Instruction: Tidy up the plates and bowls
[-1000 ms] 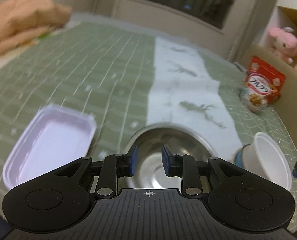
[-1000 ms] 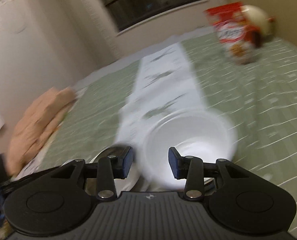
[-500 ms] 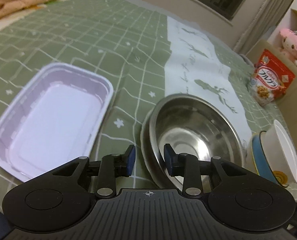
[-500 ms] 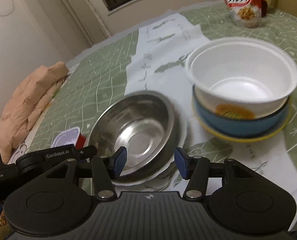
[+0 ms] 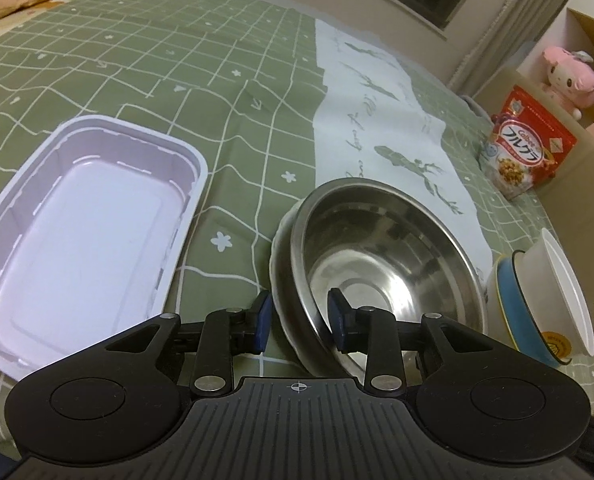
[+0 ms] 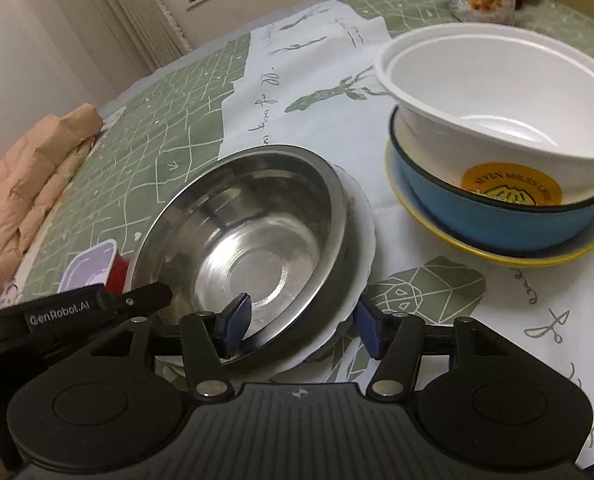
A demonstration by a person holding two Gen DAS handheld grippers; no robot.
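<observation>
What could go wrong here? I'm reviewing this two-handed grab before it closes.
1. Both open grippers, left gripper and right gripper, straddle the near rims of the steel bowl and the white plate under it. Pinching both rims together could make the smooth bowl slide off.
2. The white bowl sits tilted in the blue bowl on the yellow-rimmed plate close by; a swing right might topple it.

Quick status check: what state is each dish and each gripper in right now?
Left gripper: open, jaws either side of the steel bowl's near rim.
Right gripper: open, astride the same rim.
Round stainless steel bowl: empty, sitting on a white scalloped plate.
White foam bowl: empty, nested in blue bowl on yellow-rimmed plate.
Rectangular white plastic tray: empty.
</observation>
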